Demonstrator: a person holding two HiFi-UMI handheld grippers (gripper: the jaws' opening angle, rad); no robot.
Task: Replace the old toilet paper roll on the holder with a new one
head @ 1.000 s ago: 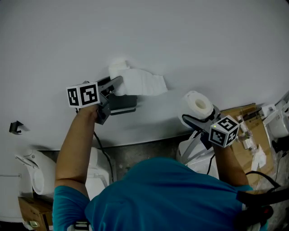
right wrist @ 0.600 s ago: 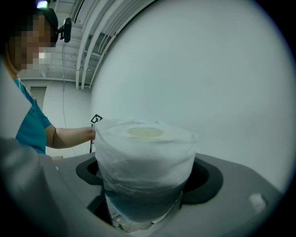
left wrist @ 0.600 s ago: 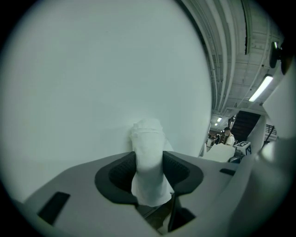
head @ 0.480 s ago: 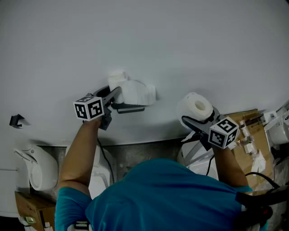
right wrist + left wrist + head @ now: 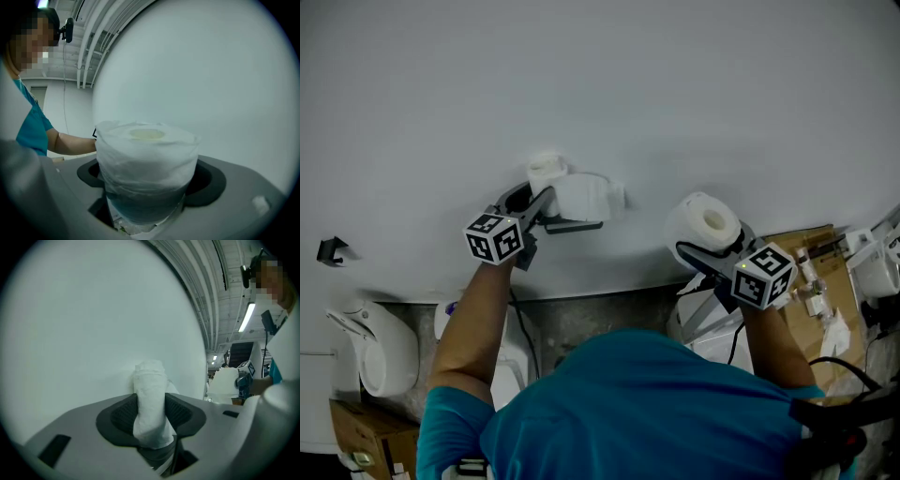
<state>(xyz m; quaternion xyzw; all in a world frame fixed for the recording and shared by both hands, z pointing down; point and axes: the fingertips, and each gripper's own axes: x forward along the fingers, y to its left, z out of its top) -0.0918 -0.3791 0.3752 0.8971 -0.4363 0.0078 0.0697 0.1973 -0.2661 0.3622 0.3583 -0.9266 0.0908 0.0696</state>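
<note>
My left gripper (image 5: pixel 546 199) is shut on the old roll (image 5: pixel 584 196), a thin squashed white wad, right in front of the white wall. In the left gripper view that old roll (image 5: pixel 150 408) stands upright between the black pads (image 5: pixel 180 413) of the left gripper (image 5: pixel 150 416). Just beneath it on the wall juts the dark grey holder (image 5: pixel 575 225), with a small white knob (image 5: pixel 546 170) above. My right gripper (image 5: pixel 712 236) is shut on the new full roll (image 5: pixel 706 220), core end up, away to the right of the holder. The new roll (image 5: pixel 146 171) fills the right gripper (image 5: pixel 147 180).
The white wall (image 5: pixel 675 84) takes up most of the head view. A black hook (image 5: pixel 332 252) sticks out at its left. Below stand a white toilet fixture (image 5: pixel 382 354) at the left and a cardboard box (image 5: pixel 825 267) with clutter at the right. My teal shirt (image 5: pixel 647 403) hides the floor.
The left gripper has come down and a little right with the old roll, whose loose tail now bunches close to the jaws. The right gripper has hardly shifted with the new roll.
</note>
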